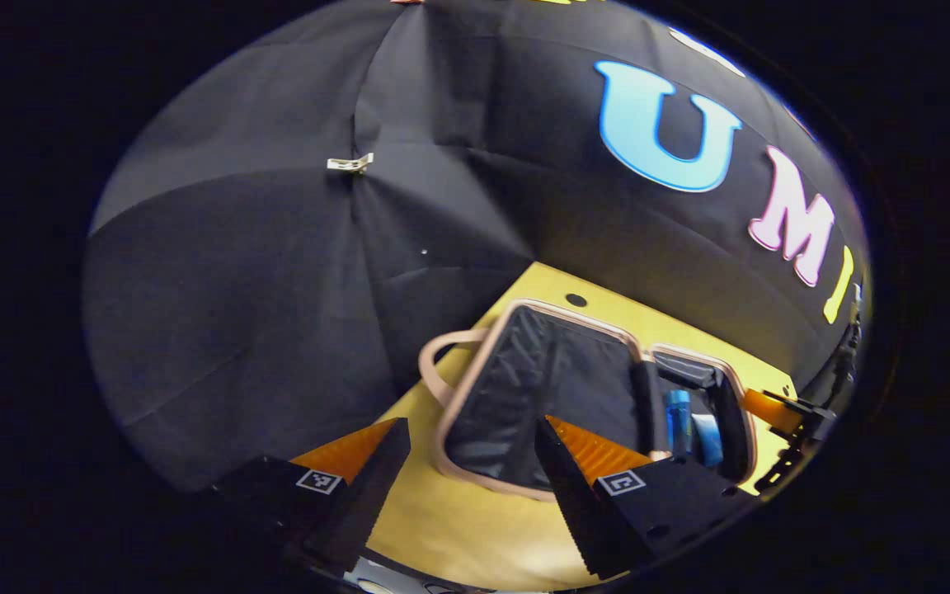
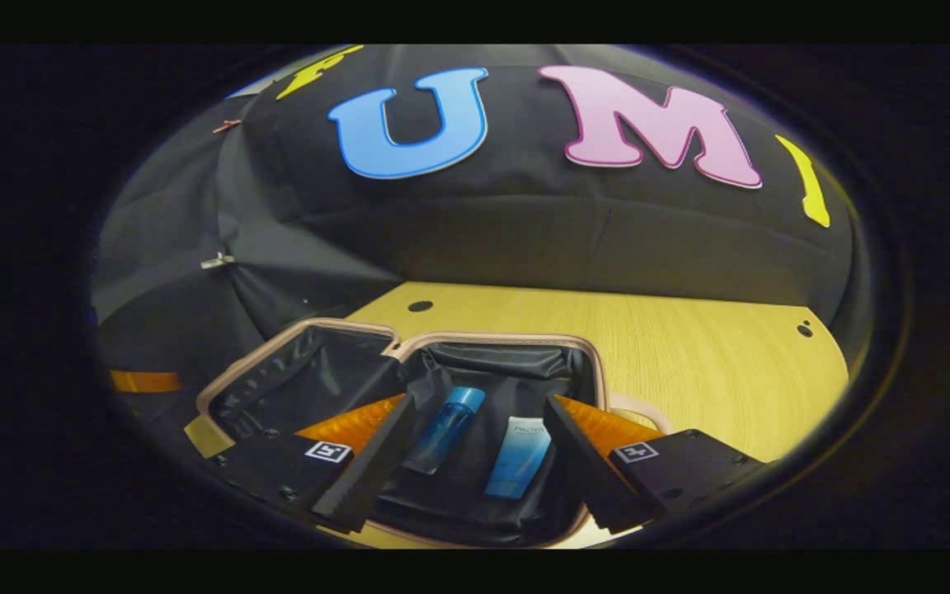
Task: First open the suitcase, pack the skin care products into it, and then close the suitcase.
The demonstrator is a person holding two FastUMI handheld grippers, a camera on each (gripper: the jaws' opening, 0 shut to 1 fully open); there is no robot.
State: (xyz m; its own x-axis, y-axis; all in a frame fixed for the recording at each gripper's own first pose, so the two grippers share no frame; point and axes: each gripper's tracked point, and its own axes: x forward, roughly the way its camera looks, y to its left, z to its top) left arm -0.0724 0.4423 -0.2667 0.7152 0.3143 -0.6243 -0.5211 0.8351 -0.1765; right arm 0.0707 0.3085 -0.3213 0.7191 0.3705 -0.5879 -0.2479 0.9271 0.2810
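Since the pink-rimmed suitcase with black fabric lining (image 2: 409, 363) lies open flat on the yellow wooden table (image 2: 689, 355), near its back-left corner, opening looks done. A slim blue bottle (image 2: 444, 429) and a pale blue tube (image 2: 519, 469) already rest side by side in one half, so I judge packing finished and only closing left. Both the right gripper (image 2: 475, 462) and left gripper (image 1: 467, 495) hover with fingers apart, holding nothing.

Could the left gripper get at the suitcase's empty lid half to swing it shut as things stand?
Probably yes. The left gripper hangs open right over the near rim of the lid half, with nothing between. The blue bottle and tube lie in the other half, clear of that rim.
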